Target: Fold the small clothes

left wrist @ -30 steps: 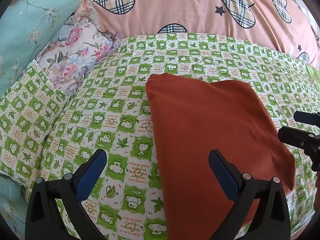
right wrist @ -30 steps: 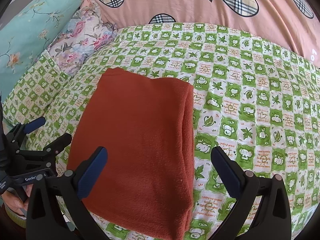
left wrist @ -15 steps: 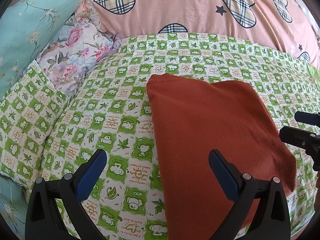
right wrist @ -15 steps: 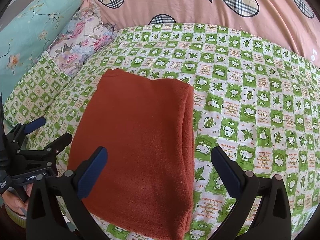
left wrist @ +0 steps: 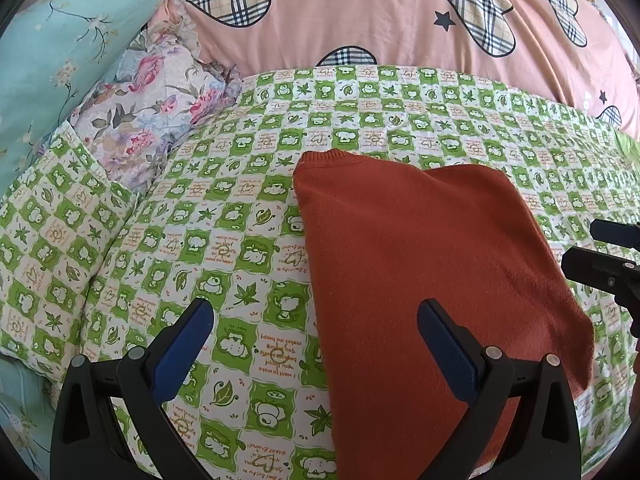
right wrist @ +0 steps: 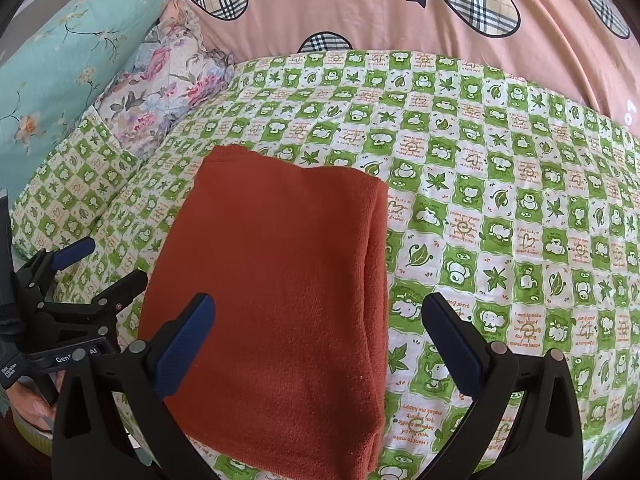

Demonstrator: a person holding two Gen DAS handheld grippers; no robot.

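Note:
A rust-orange knit garment point(left wrist: 420, 280) lies folded into a flat rectangle on the green-and-white checked bedspread point(left wrist: 224, 240); it also shows in the right wrist view point(right wrist: 280, 288), with its thick folded edge on the right side. My left gripper point(left wrist: 316, 328) is open and empty, held above the garment's left edge near the bed's front. My right gripper point(right wrist: 320, 320) is open and empty above the garment's right part. Each gripper shows at the edge of the other's view: the right one point(left wrist: 600, 256) and the left one point(right wrist: 92, 264).
A pink quilt with plaid hearts point(left wrist: 380, 16) rises at the back. A floral pillow point(left wrist: 148, 116) and a turquoise pillow point(left wrist: 52, 52) lie at the left. A checked pillow point(left wrist: 44, 248) sits at the front left. The bedspread extends right of the garment point(right wrist: 520, 220).
Almost nothing differs. Both grippers stay open over the folded garment, with only a slight drift of the views.

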